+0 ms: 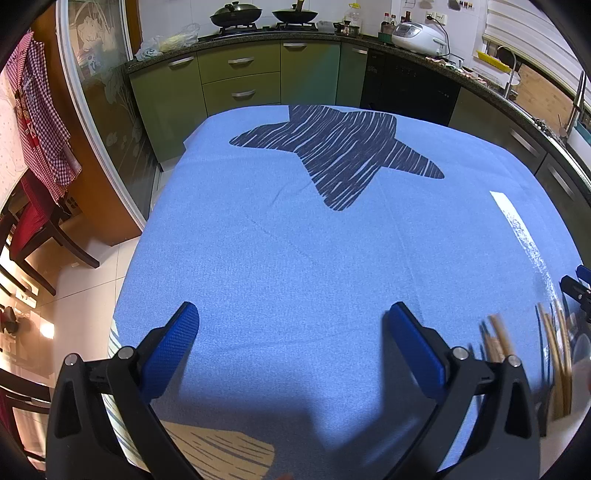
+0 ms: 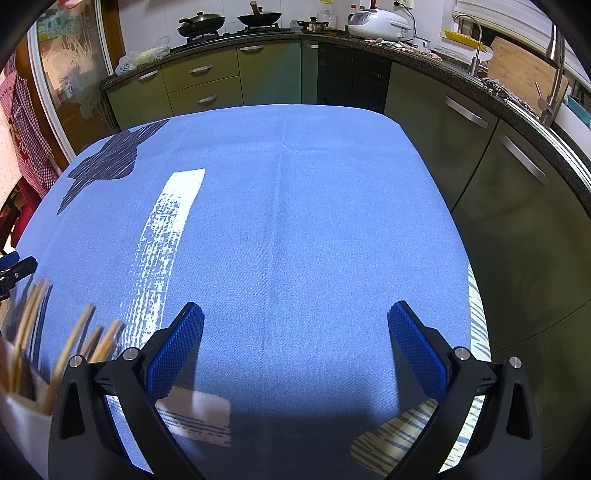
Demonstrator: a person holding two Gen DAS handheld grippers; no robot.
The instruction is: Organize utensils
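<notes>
Several wooden chopsticks [image 2: 29, 325] stand upright in a white holder [image 2: 22, 424] at the lower left of the right wrist view; they are blurred. The same chopsticks [image 1: 554, 354] show at the lower right of the left wrist view. My left gripper [image 1: 293, 317] is open and empty above the blue tablecloth [image 1: 295, 240], left of the holder. My right gripper [image 2: 295, 317] is open and empty above the cloth [image 2: 314, 221], right of the holder. The tip of the other gripper shows at each view's edge.
The table is draped in a blue cloth with a dark star print [image 1: 340, 147] and a white stripe [image 2: 166, 240]. Green kitchen cabinets [image 1: 240, 81] and a counter with woks and a rice cooker [image 2: 380, 22] ring the far side. A chair [image 1: 29, 229] stands left.
</notes>
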